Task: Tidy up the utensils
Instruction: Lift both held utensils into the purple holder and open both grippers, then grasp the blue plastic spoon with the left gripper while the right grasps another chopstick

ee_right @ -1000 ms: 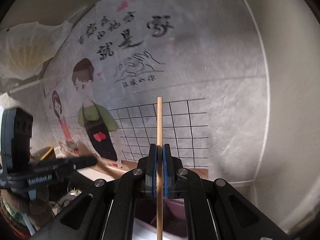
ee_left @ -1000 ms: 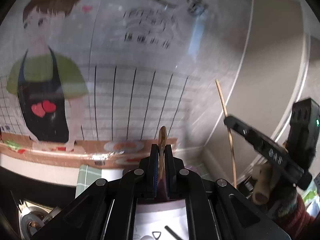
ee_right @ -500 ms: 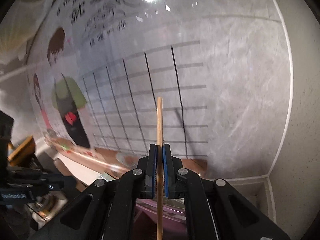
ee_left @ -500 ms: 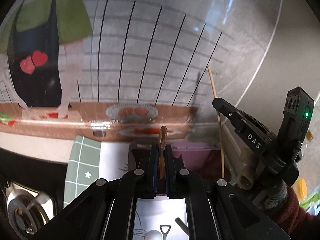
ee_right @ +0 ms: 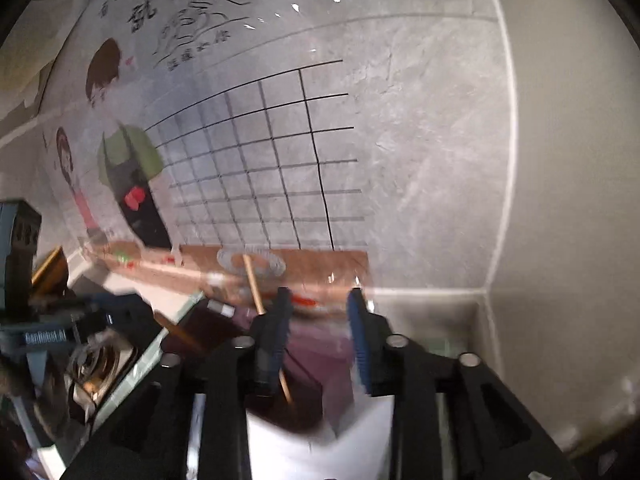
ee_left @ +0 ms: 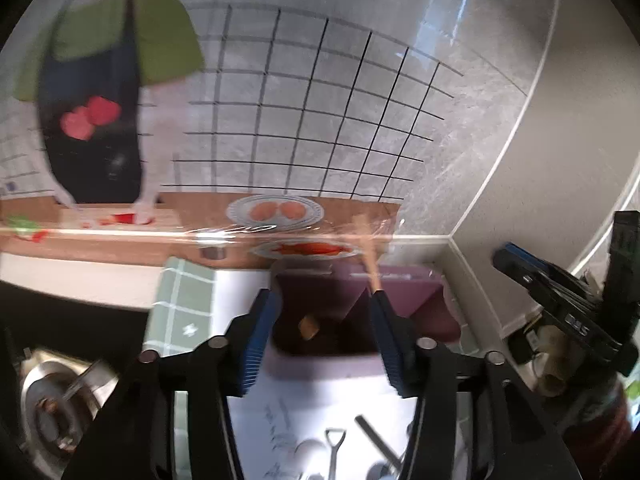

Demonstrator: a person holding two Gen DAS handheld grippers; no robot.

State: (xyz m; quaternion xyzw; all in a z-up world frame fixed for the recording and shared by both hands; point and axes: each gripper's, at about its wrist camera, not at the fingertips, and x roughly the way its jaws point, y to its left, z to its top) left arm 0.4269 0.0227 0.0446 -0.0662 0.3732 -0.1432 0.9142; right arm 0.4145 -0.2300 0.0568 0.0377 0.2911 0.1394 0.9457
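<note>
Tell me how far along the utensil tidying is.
Done: a chopstick and a brown-handled utensil sit loose in the purple holder. In hand: nothing. The left gripper and right gripper have just been opening, their pads pressing nothing. Left: perhaps the utensil shapes on the white sheet; real or printed, I cannot tell.

We see a white counter against the pictured wall. On it lies a green checked mat, and on that a white sheet printed with utensil outlines. A purple holder stands at the sheet's far end, near the corner. A steel burner sits at left.
</note>
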